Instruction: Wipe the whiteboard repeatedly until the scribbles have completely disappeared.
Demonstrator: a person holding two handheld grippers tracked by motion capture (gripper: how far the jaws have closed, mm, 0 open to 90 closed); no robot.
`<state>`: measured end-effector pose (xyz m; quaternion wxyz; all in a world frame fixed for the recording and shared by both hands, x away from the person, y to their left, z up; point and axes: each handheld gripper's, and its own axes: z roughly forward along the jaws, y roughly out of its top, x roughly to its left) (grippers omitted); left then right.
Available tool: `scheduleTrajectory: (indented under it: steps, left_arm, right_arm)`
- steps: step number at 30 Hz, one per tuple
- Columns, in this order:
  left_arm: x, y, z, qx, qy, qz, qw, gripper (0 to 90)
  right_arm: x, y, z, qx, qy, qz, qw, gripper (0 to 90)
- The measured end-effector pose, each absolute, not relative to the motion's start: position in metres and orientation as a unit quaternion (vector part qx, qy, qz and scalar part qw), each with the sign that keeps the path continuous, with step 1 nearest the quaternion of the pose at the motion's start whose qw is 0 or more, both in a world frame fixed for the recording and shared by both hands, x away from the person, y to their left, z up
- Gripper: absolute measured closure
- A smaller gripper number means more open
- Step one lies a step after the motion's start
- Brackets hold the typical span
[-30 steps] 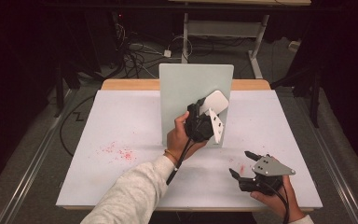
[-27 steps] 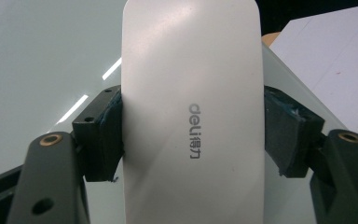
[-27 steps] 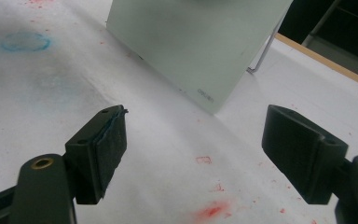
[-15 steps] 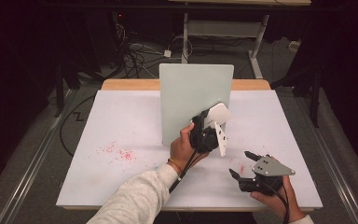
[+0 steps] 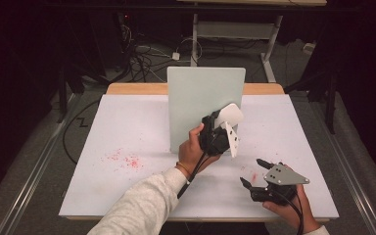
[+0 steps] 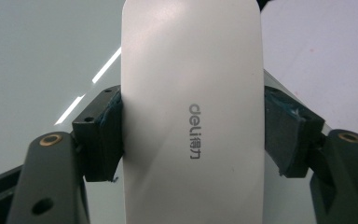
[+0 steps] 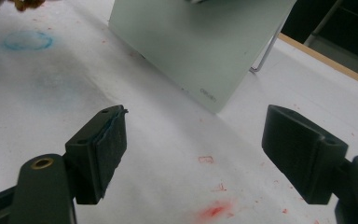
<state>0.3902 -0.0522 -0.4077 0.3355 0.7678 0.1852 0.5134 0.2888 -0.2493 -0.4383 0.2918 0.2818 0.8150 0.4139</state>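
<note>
a: where is your left claw (image 5: 227, 128) just now?

b: you hold it up in front of the pale green board (image 5: 203, 100) that stands upright near the middle of the desk (image 5: 127, 127). its pads are clamped on both long edges of a white eraser (image 6: 191, 112), a smooth rounded block with grey "deli" lettering on its back. in the high view the eraser (image 5: 231, 116) sits at the board's lower right part; whether its face touches the board i cannot tell from this angle.

a: and your right claw (image 5: 253, 172)?

b: you rest it low at the near right of the desk, well apart from the left one. its jaws stand wide with nothing between them. in the right gripper view the gap (image 7: 193, 140) looks across the white desk toward the board's (image 7: 205, 42) lower corner, where a small logo is printed, and a thin wire leg (image 7: 263, 56) props the board from behind.

a: anything on the desk surface?

b: red marker specks (image 5: 125, 160) lie left of the board, more red smudges (image 7: 214, 210) lie just ahead of your right claw, and a faint blue ring (image 7: 28, 40) shows farther off in the right gripper view.
</note>
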Motion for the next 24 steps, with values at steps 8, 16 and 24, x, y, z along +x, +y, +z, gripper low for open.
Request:
scheduleTrajectory:
  steps: [8, 16, 24]
  left_arm:
    - [0.398, -0.047, -0.387, 0.755, 0.204, 0.521, 0.343, 29.1]
    - [0.387, -0.057, -0.42, 0.766, 0.175, 0.532, 0.314, 29.0]
    - [0.38, -0.06, -0.439, 0.781, 0.159, 0.519, 0.307, 29.0]
  right_arm:
    - [0.289, -0.25, -0.438, 0.283, 0.813, 0.415, 0.293, 22.9]
    - [0.289, -0.25, -0.438, 0.283, 0.814, 0.415, 0.292, 22.9]
    - [0.288, -0.249, -0.439, 0.283, 0.815, 0.413, 0.292, 22.9]
